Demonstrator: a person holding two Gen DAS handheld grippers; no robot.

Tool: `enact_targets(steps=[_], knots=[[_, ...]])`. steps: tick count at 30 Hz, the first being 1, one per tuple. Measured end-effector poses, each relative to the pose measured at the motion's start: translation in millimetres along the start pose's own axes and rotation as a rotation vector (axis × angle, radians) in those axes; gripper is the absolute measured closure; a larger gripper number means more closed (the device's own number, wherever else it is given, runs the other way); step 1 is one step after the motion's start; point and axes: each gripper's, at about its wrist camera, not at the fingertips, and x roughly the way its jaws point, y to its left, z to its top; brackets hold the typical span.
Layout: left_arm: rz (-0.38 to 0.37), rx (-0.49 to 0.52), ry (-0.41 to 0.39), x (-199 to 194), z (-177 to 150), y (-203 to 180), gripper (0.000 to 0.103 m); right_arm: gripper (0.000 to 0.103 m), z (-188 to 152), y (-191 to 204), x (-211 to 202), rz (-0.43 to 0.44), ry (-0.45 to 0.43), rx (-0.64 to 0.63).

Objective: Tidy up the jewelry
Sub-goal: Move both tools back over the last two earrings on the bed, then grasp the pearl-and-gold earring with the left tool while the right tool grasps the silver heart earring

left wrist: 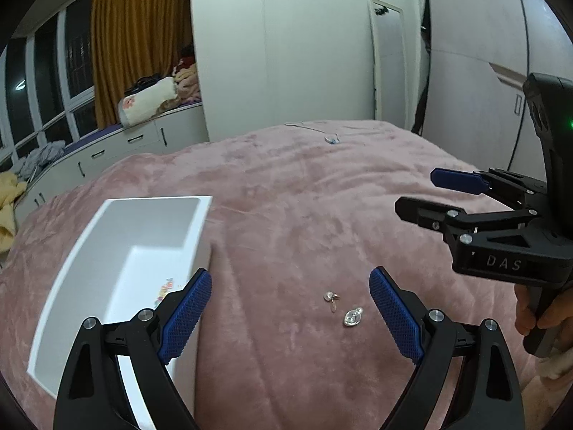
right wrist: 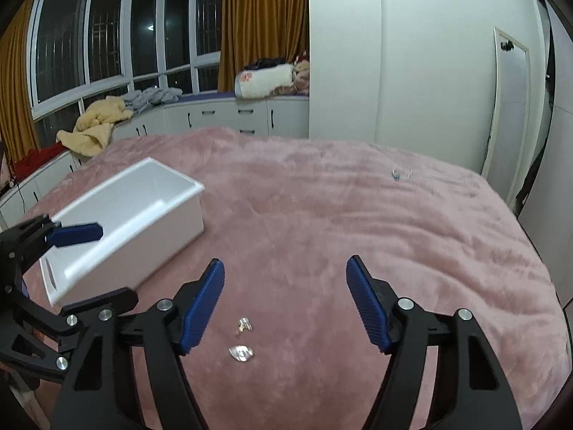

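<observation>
Two small silver earrings lie on the pink blanket: a pearl one and a leaf-shaped one. A white open box sits to their left, with a small colourful piece inside. My left gripper is open above the blanket, the earrings between its fingers toward the right one. My right gripper is open and empty, the earrings near its left finger; it also shows in the left wrist view. The left gripper shows at the right wrist view's left edge.
A small clear item with a thin cord lies far back on the pink blanket. White cabinets with piled clothes run under the windows. A white wardrobe stands behind the bed.
</observation>
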Motion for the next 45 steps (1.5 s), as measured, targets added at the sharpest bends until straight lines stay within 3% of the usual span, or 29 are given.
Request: enact_targets(steps=[7,14,20,26,30,33,39,45], knots=[[-0.050,0.037,0.025,37.0,-5.4,-12.8,0.012,0.039,-31.2,-10.4,22.6,0.008,0.067,0.000],[-0.122,0.018,0.064,71.6,-6.5,-14.6,0.019,0.041,-58.0,-14.1,41.7,0.041,0.117,-0.012],[-0.174,0.030,0.136,114.2,-14.3,-12.3,0.039,0.050,-84.1,-5.9,59.3,0.132,0.163,-0.039],[-0.227,0.039,0.175,143.4,-25.9,-8.5,0.044,0.055,-94.1,19.5,70.8,0.212,0.174,-0.123],[-0.235,0.053,0.219,160.7,-30.5,-5.4,0.069,0.061,-96.8,29.8,82.7,0.222,0.187,-0.143],[-0.233,0.056,0.240,169.0,-35.2,-2.5,0.086,0.076,-99.5,32.4,93.7,0.224,0.210,-0.148],[-0.238,0.055,0.248,173.9,-42.7,-1.8,0.094,0.080,-100.1,27.7,94.7,0.203,0.209,-0.138],[-0.245,0.012,0.234,169.5,-41.8,1.5,0.092,0.081,-98.3,10.3,92.3,0.136,0.202,-0.096]])
